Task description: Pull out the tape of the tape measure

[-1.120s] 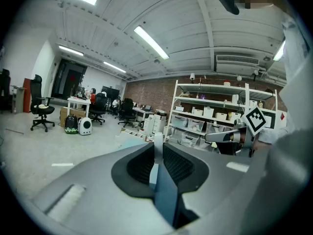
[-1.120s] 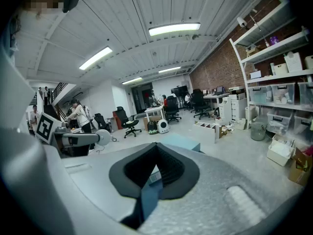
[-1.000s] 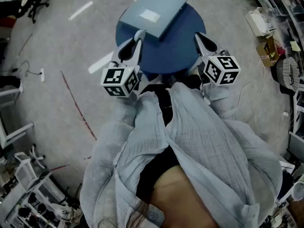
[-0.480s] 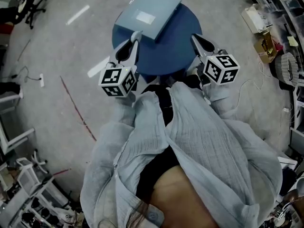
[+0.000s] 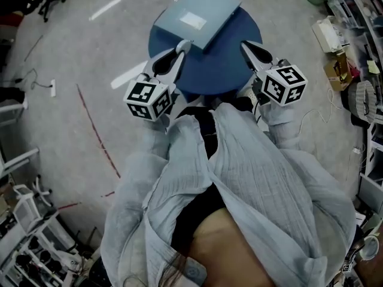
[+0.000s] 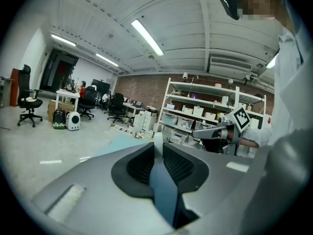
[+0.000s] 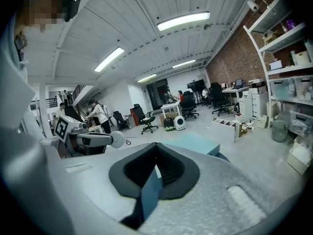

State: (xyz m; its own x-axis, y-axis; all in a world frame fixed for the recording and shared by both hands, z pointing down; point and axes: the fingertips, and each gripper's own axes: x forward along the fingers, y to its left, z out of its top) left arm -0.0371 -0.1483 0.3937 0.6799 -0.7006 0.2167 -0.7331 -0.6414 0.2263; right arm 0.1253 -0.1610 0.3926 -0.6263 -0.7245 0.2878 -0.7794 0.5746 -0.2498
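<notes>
No tape measure shows in any view. My left gripper [image 5: 182,45] hangs over the near left rim of a round blue table [image 5: 224,70]. Its jaws are shut and hold nothing; in its own view the tips [image 6: 157,142] meet. My right gripper [image 5: 244,45] hangs over the near right rim, shut and empty, tips together [image 7: 156,153]. A flat pale blue box [image 5: 200,12] lies on the table's far side, ahead of both grippers. Each gripper view catches the other gripper: the right gripper [image 6: 215,132] and the left gripper [image 7: 98,140].
The person's grey shirt [image 5: 239,184] fills the lower head view. Shelves and boxes [image 5: 353,46] crowd the right side, and racks [image 5: 24,244] stand at lower left. A cable and power strip [image 5: 52,87] lie on the concrete floor. Office chairs and people stand far off.
The head view has shifted slightly. The left gripper has turned its tips a little to the right, toward the box. Both grippers stay shut over the table's near edge.
</notes>
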